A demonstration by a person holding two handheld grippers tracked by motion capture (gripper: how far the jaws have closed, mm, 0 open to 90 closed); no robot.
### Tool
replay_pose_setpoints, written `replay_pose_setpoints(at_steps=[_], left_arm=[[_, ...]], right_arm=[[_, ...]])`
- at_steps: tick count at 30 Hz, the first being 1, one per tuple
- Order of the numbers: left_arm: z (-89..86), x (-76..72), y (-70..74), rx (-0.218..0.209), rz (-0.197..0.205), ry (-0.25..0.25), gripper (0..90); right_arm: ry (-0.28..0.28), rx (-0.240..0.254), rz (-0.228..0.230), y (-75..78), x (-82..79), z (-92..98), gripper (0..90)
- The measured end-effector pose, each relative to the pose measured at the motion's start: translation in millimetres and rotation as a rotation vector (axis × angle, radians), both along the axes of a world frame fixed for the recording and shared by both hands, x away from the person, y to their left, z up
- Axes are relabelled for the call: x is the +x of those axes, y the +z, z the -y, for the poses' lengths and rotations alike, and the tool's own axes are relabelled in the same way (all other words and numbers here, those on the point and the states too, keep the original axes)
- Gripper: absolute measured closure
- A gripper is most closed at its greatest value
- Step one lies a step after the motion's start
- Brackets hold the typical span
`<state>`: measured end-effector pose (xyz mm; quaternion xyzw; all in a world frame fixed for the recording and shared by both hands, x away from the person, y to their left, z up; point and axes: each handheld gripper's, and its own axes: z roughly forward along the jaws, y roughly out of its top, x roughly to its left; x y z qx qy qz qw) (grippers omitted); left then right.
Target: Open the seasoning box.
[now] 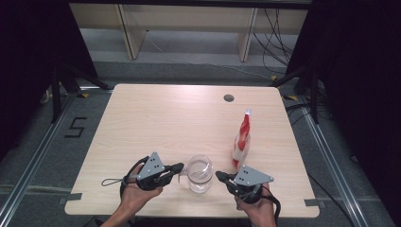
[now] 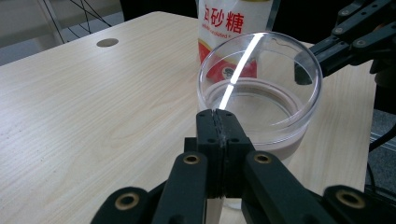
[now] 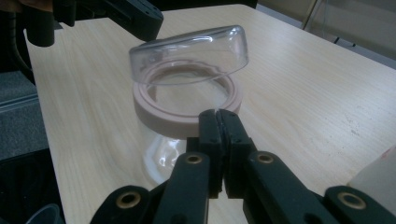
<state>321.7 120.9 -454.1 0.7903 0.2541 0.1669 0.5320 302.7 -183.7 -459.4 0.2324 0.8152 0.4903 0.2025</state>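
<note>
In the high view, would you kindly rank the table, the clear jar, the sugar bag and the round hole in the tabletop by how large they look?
1. Table, by far the largest.
2. Sugar bag and clear jar: the bag looks taller, the jar wider; too alike to rank.
3. Round hole, smallest.

A red-and-white sugar bag stands upright toward the right edge of the light wooden worktop, its printed front carrying red Chinese characters. A round cable hole sits near the far edge, right of centre. Beyond the worktop stand pale wooden shelf legs and trailing black cables on the grey floor.
</note>
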Motion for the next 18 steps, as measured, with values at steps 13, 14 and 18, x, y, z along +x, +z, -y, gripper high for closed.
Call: replay_pose_setpoints(at_steps=[13, 14, 18], left_arm=[[-1.3, 0.4, -1.0, -0.020, -0.013, 0.028, 82.5], [-2.5, 1.2, -1.6, -0.031, -0.019, 0.030, 79.2], [-8.5, -0.5, -3.3, -0.080, -0.045, 0.041, 63.9]], right_arm=[[0.034, 0.007, 0.011, 4.6, 3.9, -9.1, 90.0], [0.034, 0.002, 0.013, 4.6, 3.5, -9.5, 90.0], [0.026, 0.005, 0.007, 4.6, 3.0, -10.9, 90.0]])
